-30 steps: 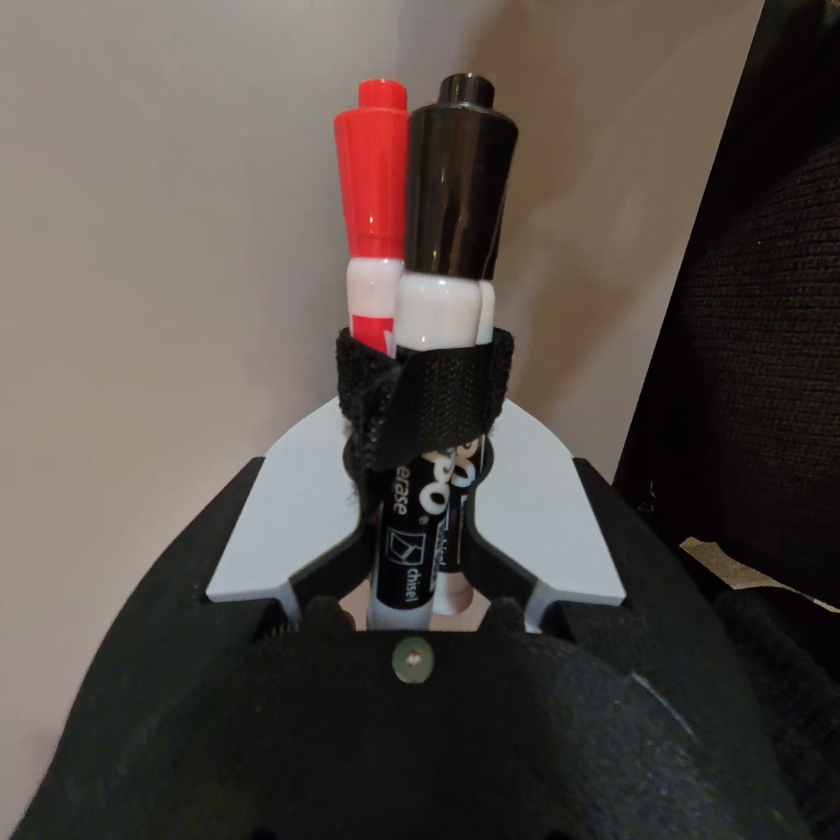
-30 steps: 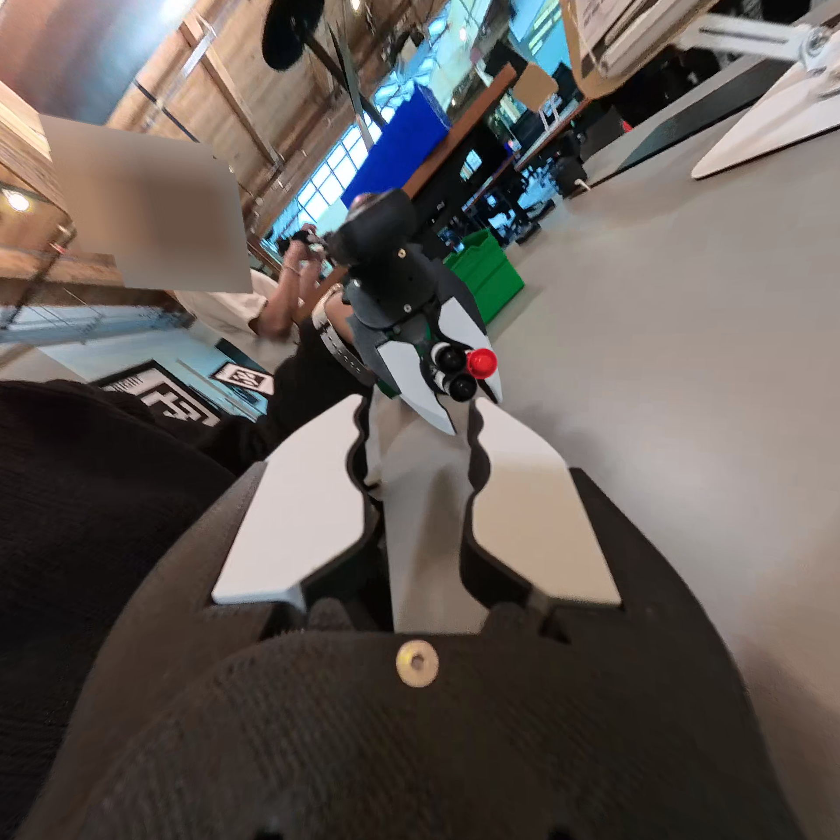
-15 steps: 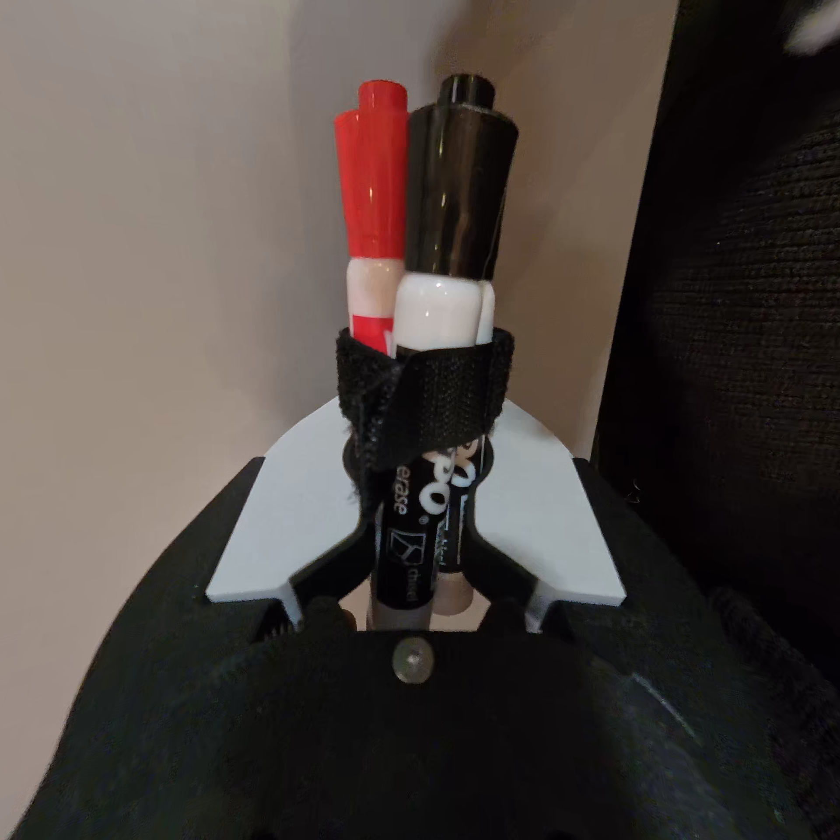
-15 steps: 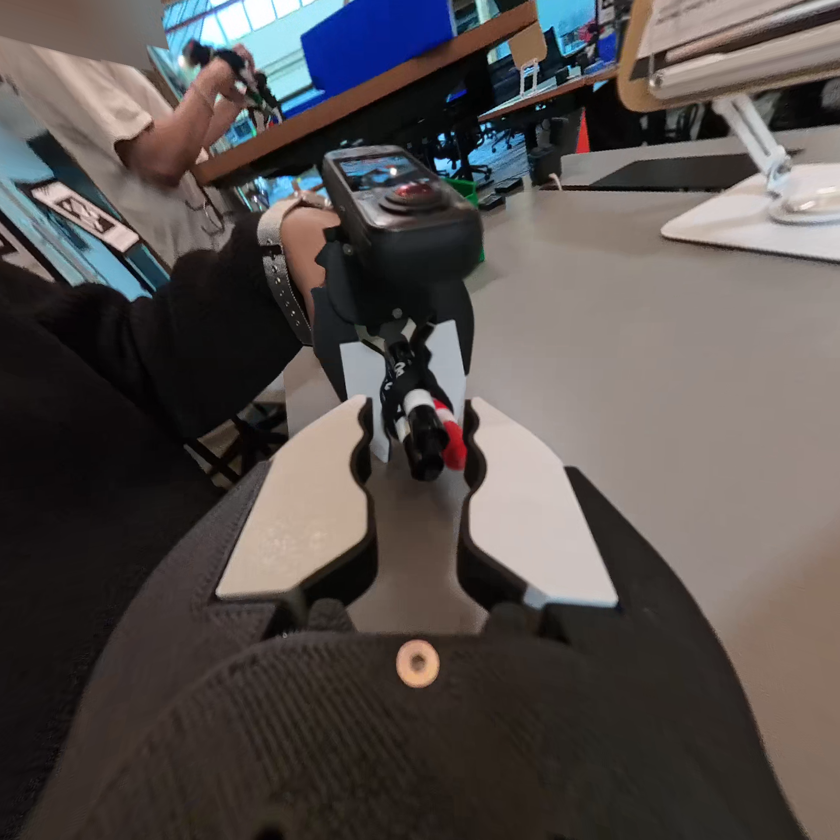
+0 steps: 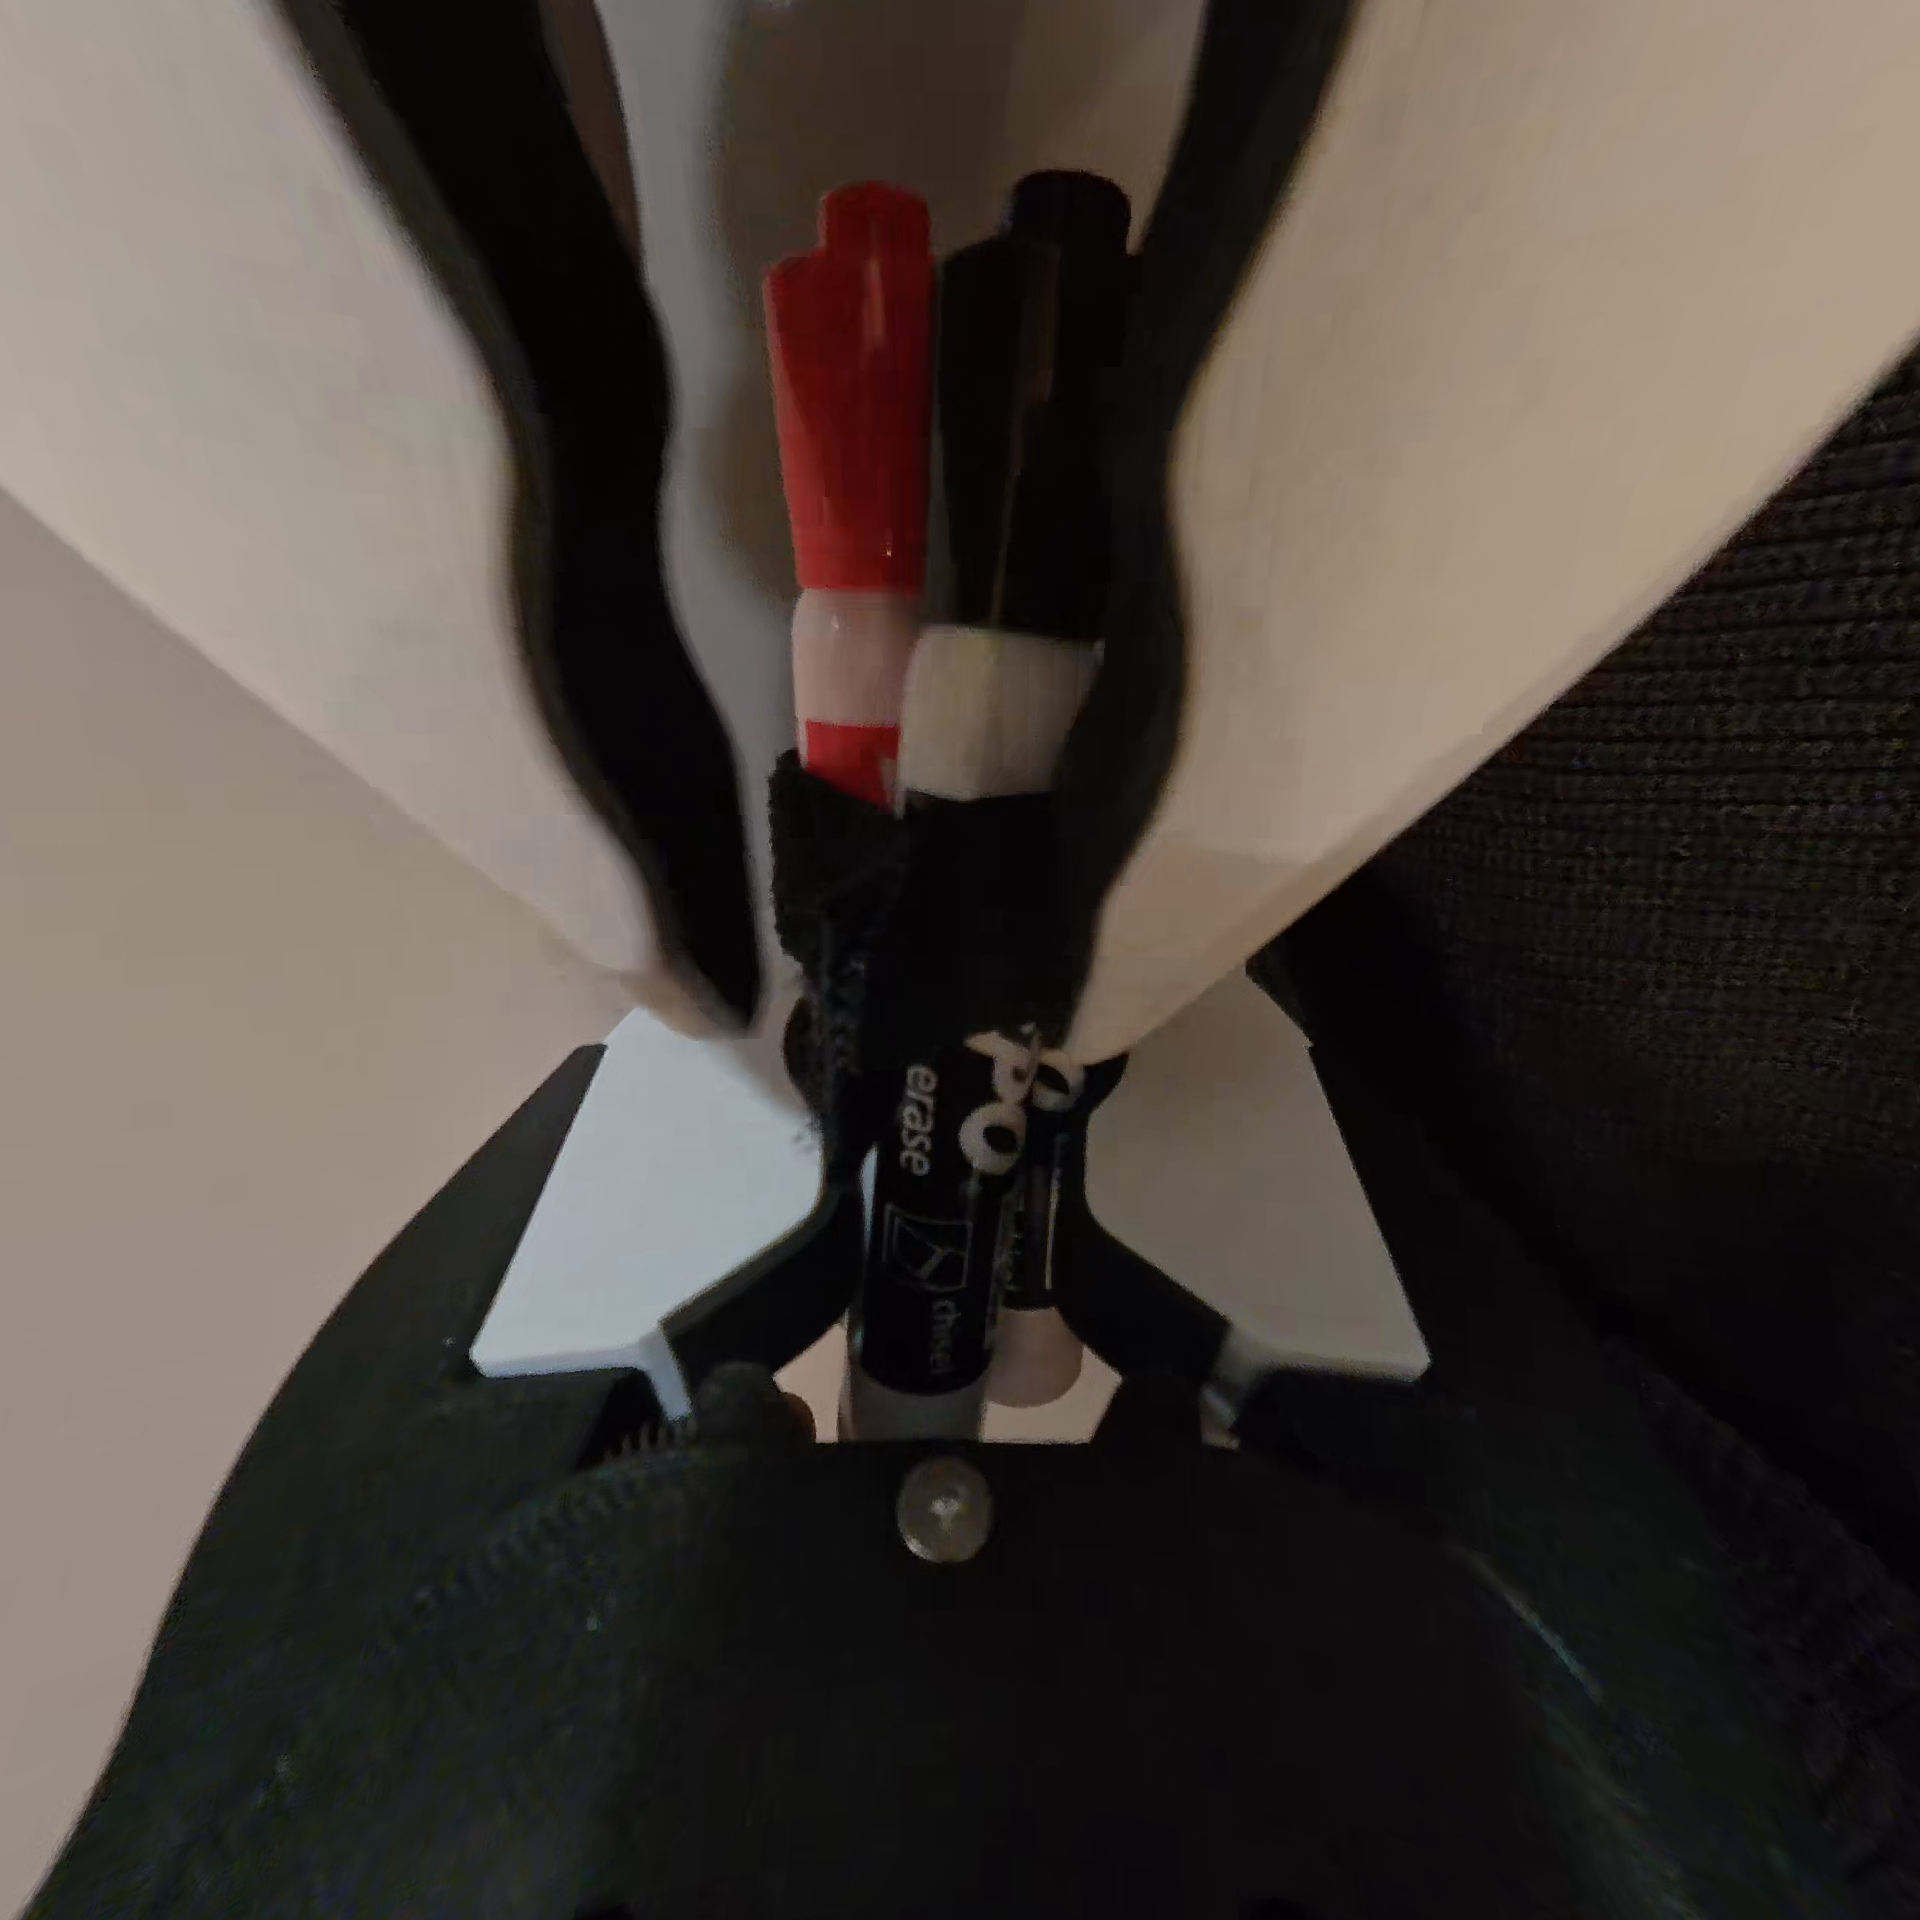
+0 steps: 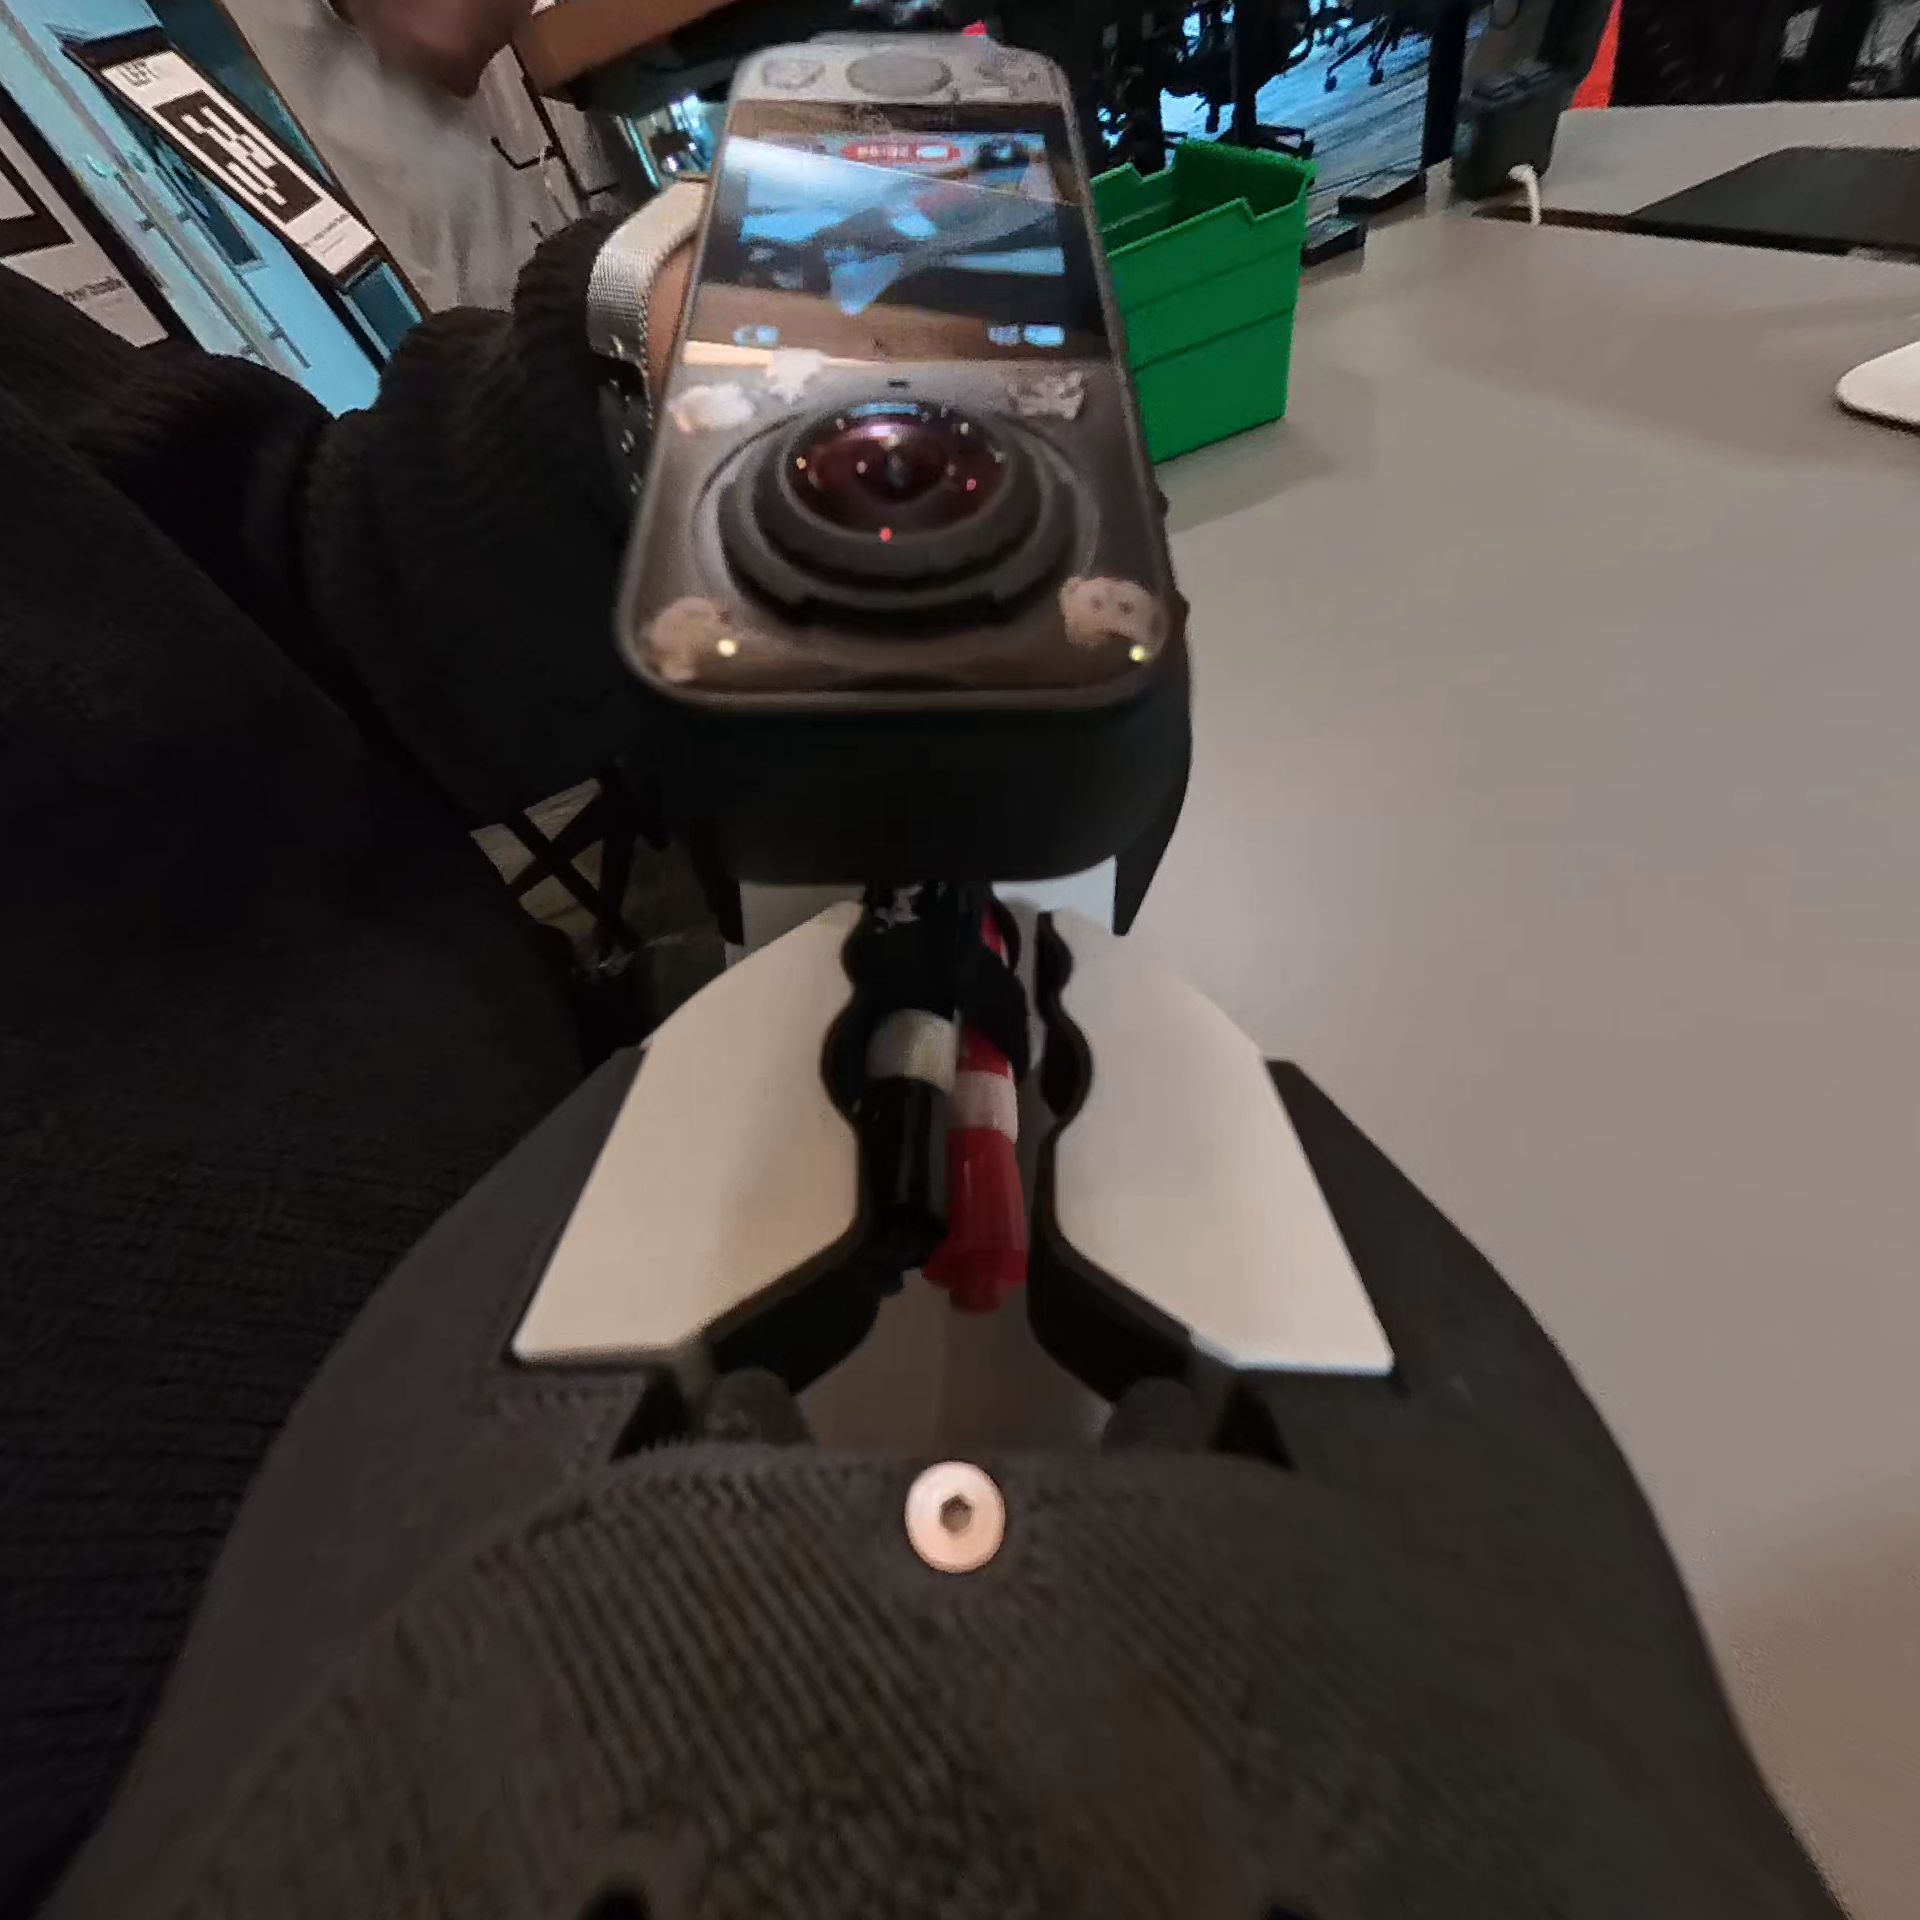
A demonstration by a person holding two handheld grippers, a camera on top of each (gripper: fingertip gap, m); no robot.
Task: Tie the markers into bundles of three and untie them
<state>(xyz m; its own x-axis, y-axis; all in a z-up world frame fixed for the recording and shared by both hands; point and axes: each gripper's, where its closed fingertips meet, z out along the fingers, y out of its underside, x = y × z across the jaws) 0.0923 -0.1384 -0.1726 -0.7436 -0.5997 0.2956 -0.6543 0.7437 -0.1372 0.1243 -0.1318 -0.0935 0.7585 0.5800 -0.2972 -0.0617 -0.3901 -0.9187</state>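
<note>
My left gripper (image 5: 956, 1049) is shut on a bundle of markers, a red-capped one (image 5: 852, 416), a black-capped one (image 5: 1029, 468) and a third mostly hidden behind it. A black hook-and-loop strap (image 5: 831, 894) binds them just past my fingertips. My right gripper (image 6: 940, 935) faces the left one head-on. Its jaws stand open around the cap ends, with the red marker (image 6: 977, 1174) and black marker (image 6: 904, 1143) between its fingers. In the left wrist view the right gripper (image 5: 904, 1008) straddles the bundle: one finger (image 5: 1247, 727) lies against the black marker, the other stands slightly off the red one.
The left gripper's camera (image 6: 894, 416) fills the middle of the right wrist view. A grey table (image 6: 1507, 831) spreads to the right with a green bin (image 6: 1205, 270) and a white stand base (image 6: 1886, 384) at the back. A black sleeve (image 6: 208, 831) is on the left. The grippers' ends are close to 8 cm from one another.
My right gripper has closed the distance to the left one and slid its open fingers over the cap ends of the bundle. The left gripper still holds the bundle.
</note>
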